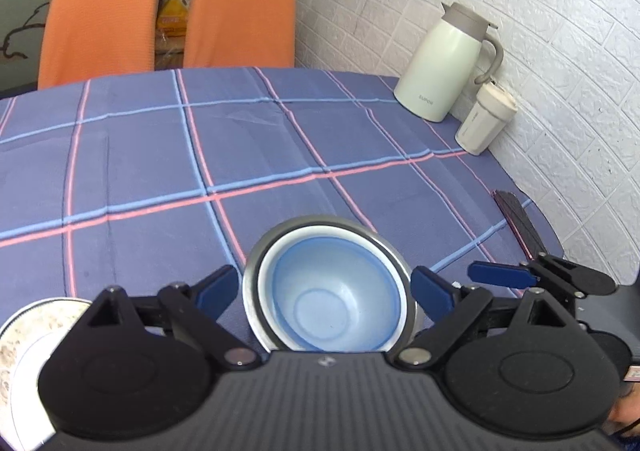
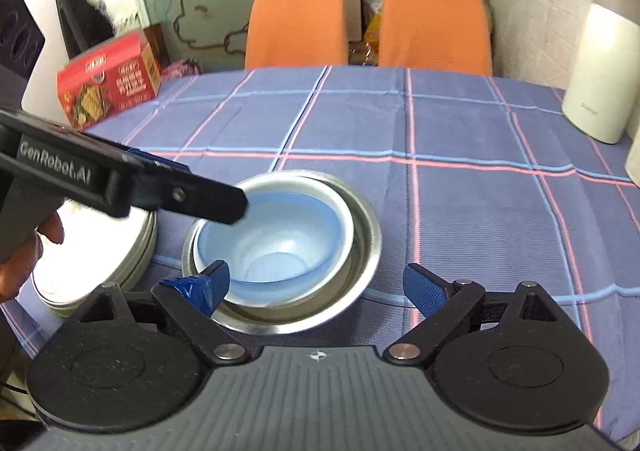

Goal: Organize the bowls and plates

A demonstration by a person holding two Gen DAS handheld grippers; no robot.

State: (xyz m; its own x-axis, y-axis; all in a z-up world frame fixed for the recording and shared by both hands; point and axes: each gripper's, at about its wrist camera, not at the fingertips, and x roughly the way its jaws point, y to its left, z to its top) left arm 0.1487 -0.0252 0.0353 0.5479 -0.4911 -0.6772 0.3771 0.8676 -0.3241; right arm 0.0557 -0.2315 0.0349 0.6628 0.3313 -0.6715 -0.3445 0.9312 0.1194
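Note:
A blue bowl (image 1: 332, 299) sits nested in a white bowl inside a steel bowl (image 1: 256, 267) on the checked tablecloth. It shows in the right wrist view too, blue bowl (image 2: 280, 243) in steel bowl (image 2: 360, 247). My left gripper (image 1: 326, 291) is open, its jaws on either side of the bowl stack, above it. My right gripper (image 2: 316, 287) is open and empty over the stack's near rim. A stack of white plates (image 2: 100, 263) lies left of the bowls; its rim shows in the left wrist view (image 1: 24, 331).
A pale green thermos jug (image 1: 444, 63) and a white cup (image 1: 486, 119) stand at the far right by the brick wall. Two orange chairs (image 2: 296, 23) stand behind the table. A red box (image 2: 108, 79) sits at the far left edge.

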